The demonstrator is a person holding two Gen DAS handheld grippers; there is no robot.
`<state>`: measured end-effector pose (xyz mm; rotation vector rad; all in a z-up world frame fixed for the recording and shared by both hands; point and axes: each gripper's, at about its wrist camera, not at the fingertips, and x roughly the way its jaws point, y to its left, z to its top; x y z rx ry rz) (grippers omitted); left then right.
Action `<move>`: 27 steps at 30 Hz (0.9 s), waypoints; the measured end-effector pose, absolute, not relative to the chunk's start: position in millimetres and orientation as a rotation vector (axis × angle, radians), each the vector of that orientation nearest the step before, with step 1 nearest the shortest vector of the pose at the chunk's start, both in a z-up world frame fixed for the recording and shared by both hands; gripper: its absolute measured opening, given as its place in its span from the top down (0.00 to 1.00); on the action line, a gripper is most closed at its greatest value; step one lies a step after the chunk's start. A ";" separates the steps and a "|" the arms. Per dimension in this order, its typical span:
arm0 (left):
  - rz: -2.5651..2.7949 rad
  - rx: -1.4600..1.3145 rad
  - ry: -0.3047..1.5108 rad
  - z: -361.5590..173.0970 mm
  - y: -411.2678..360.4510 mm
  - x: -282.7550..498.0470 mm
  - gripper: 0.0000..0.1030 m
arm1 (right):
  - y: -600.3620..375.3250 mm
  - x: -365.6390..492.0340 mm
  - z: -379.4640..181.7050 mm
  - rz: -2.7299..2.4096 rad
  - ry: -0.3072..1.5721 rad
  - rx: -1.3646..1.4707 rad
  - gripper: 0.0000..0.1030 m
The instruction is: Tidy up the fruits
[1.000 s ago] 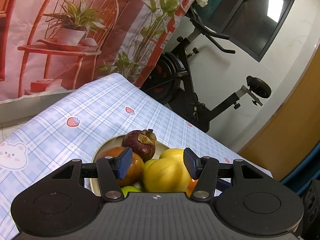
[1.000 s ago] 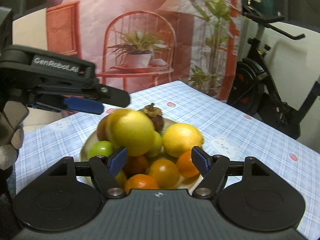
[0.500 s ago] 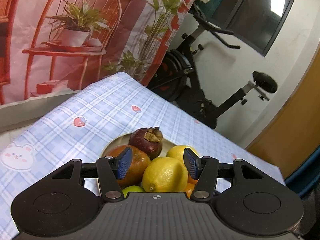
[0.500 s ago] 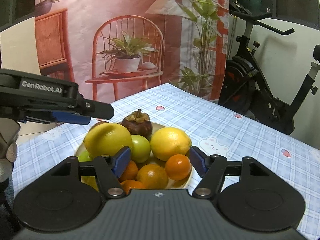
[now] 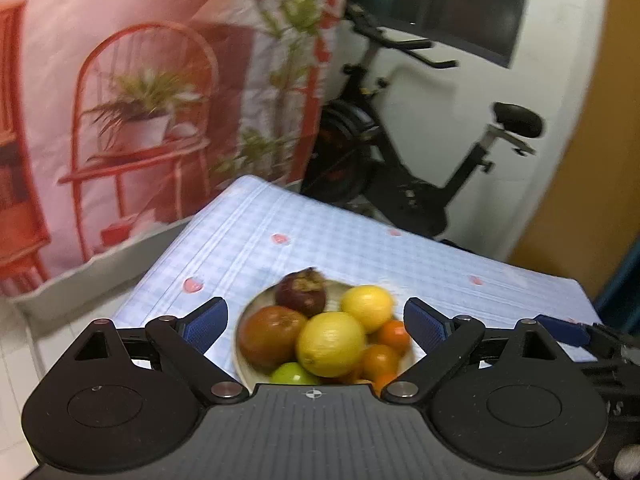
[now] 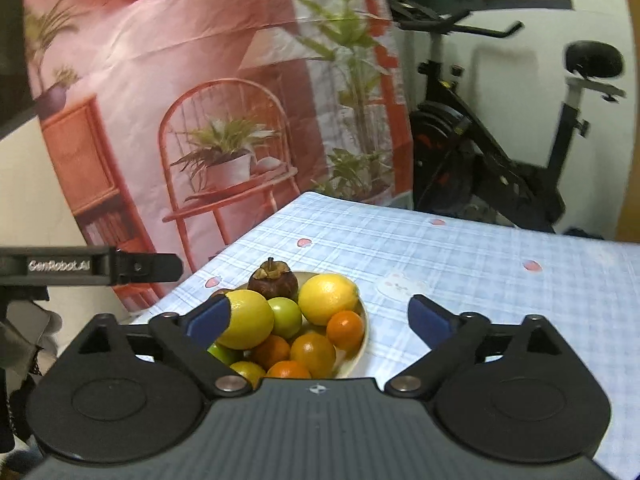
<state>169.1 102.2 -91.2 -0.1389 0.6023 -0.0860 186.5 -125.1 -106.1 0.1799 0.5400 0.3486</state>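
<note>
On the tabletop (image 6: 460, 248), piled fruits (image 6: 296, 320) are round and roll easily; grasp each across its middle. Left hand-held gripper (image 5: 316, 322) and right hand-held gripper (image 6: 318, 316) have just opened wide, empty.

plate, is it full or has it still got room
Full. The plate is heaped with lemons, oranges, green fruit and a mangosteen, stacked above its rim; only a strip of bare plate shows at the right edge.

Behind the table, a black exercise bike (image 6: 500, 152) by the white wall. Beside it, a pink printed backdrop (image 6: 200, 80). On the table, a blue checked tablecloth (image 6: 460, 248).
</note>
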 end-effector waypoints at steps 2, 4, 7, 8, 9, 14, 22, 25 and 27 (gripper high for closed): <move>-0.108 -0.112 0.593 -78.7 95.9 157.4 0.07 | -133.0 173.4 -92.2 0.308 0.548 0.182 0.02; -0.124 -0.080 0.578 -65.1 88.1 143.0 0.07 | -140.4 159.8 -79.3 0.272 0.563 0.186 0.00; -0.136 -0.045 0.540 -47.7 77.3 118.6 0.07 | -150.8 140.6 -60.6 0.200 0.589 0.174 0.00; -0.137 -0.037 0.528 -42.6 74.4 110.8 0.07 | -154.9 132.3 -54.5 0.177 0.583 0.177 0.00; -0.136 -0.025 0.517 -36.8 70.3 102.0 0.07 | -159.5 124.1 -49.0 0.166 0.581 0.187 0.00; -0.113 0.042 0.487 -18.4 55.0 66.9 0.07 | -174.2 84.4 -28.2 0.129 0.576 0.230 0.00; -0.156 0.083 0.452 0.3 37.5 19.7 0.06 | -176.7 23.0 -2.5 0.052 0.507 0.219 0.00; -0.152 0.083 0.432 2.1 34.4 11.8 0.06 | -172.3 9.0 4.0 0.041 0.485 0.189 0.00; -0.155 0.077 0.424 2.4 33.5 7.7 0.06 | -168.1 5.0 6.3 0.029 0.474 0.169 0.00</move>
